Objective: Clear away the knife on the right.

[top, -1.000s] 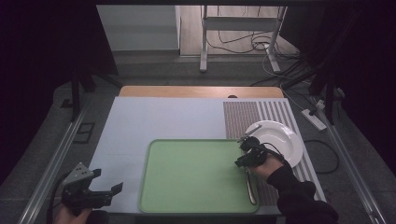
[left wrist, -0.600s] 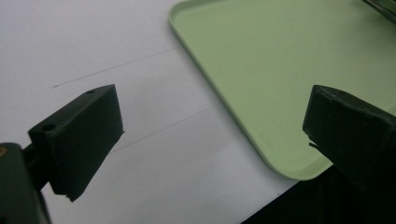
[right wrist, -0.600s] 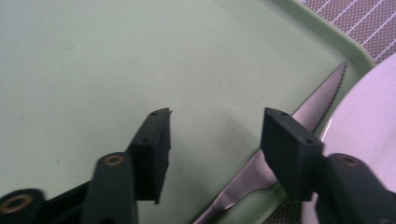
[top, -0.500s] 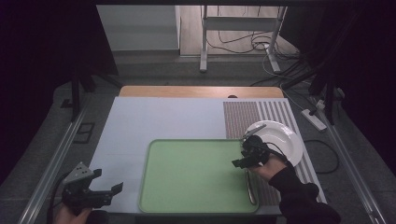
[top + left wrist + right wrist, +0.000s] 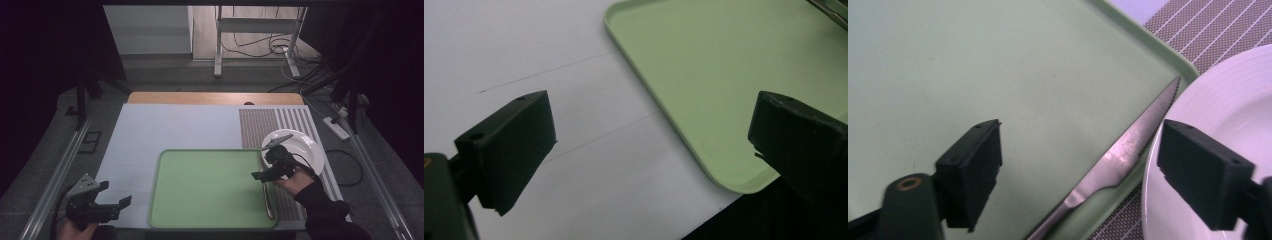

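**Knife on tray edge, both grippers open**

The knife (image 5: 1120, 162) lay along the right edge of the green tray (image 5: 210, 190), serrated blade pointing away from the person, just beside the white plate (image 5: 305, 147). It appeared stiff, thin, smooth and likely slippery; the handle offered the better hold. The plate rested on a striped mat (image 5: 272, 122). The right gripper (image 5: 1080, 165) hovered above the knife, jaws apart and empty. The left gripper (image 5: 107, 200) was held at the desk (image 5: 170, 125) corner, jaws apart, empty.
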Motion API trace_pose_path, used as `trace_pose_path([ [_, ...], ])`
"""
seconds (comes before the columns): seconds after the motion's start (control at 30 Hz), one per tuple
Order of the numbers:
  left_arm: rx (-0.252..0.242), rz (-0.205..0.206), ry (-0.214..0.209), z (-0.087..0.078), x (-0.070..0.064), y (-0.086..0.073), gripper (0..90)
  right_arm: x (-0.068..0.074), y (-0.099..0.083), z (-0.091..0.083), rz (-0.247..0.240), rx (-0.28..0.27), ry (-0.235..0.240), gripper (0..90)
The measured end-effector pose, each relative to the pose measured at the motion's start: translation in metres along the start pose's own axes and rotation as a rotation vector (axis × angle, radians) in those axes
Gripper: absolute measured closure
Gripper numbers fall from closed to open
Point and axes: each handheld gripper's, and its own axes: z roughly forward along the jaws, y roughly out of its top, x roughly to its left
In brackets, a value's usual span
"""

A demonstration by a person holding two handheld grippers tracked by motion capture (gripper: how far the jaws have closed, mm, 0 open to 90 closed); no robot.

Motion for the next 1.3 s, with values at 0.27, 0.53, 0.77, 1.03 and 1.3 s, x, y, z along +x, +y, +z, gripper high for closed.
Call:
trace_pose_path([
  [0.27, -0.001, 0.000, 0.000, 0.000, 0.000, 0.000, 4.7, -0.006, -0.011, -0.003, 0.013, -0.031, -0.004, 2.5],
  [0.53, -0.002, -0.001, -0.001, 0.000, 0.000, 0.000, 4.7, -0.009, -0.021, -0.004, 0.018, -0.031, -0.015, 0.0],
  [0.77, -0.002, -0.001, -0.001, 0.000, 0.000, 0.000, 4.7, -0.010, -0.027, -0.007, 0.024, -0.039, -0.038, 0.0],
  [1.03, -0.002, -0.001, -0.001, 0.000, 0.000, 0.000, 4.7, -0.009, -0.035, -0.014, 0.036, -0.047, -0.053, 0.0],
  [1.3, -0.004, -0.001, -0.001, 0.000, 0.000, 0.000, 4.7, -0.010, -0.046, -0.026, 0.075, -0.083, -0.081, 0.0],
])
